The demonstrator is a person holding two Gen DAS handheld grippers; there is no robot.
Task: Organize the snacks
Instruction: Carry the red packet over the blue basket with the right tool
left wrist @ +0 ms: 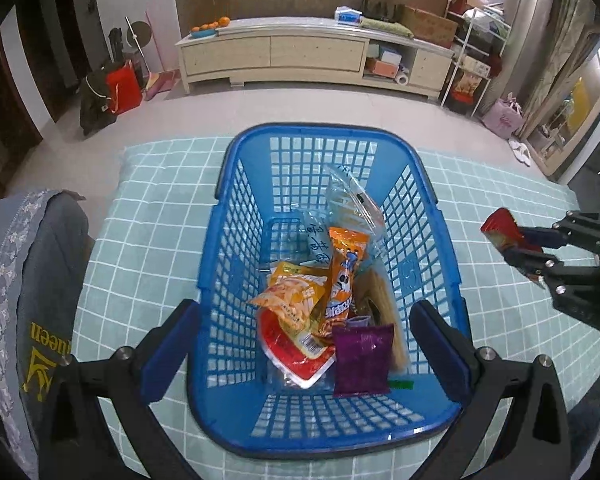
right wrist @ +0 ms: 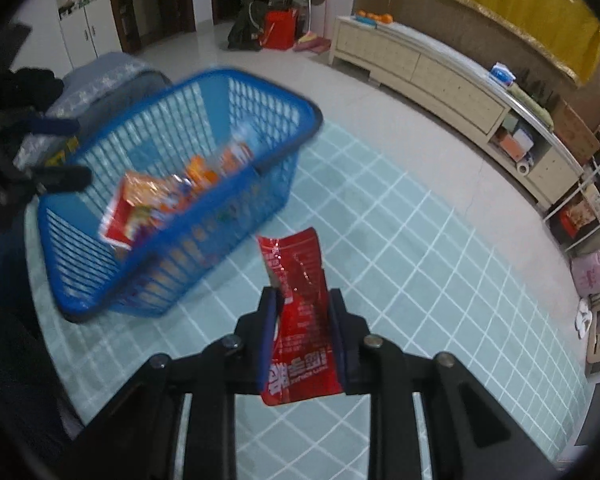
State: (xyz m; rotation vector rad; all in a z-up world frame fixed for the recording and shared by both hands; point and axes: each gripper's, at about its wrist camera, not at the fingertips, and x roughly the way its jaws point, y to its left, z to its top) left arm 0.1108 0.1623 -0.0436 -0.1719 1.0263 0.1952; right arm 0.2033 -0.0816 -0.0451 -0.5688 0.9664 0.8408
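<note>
2 tongs: right tongs (right wrist: pixel 303 312) clamp a red packet (right wrist: pixel 298 312); left tongs (left wrist: pixel 308 328) gape over the basket (left wrist: pixel 236 200).

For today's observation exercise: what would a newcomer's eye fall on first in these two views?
First, the bright blue plastic lattice basket on the pale green checked cloth, with colourful snack packets heaped inside. Next, the shiny red foil snack packet clamped in the right gripper, off to the basket's right, above the cloth.
</note>
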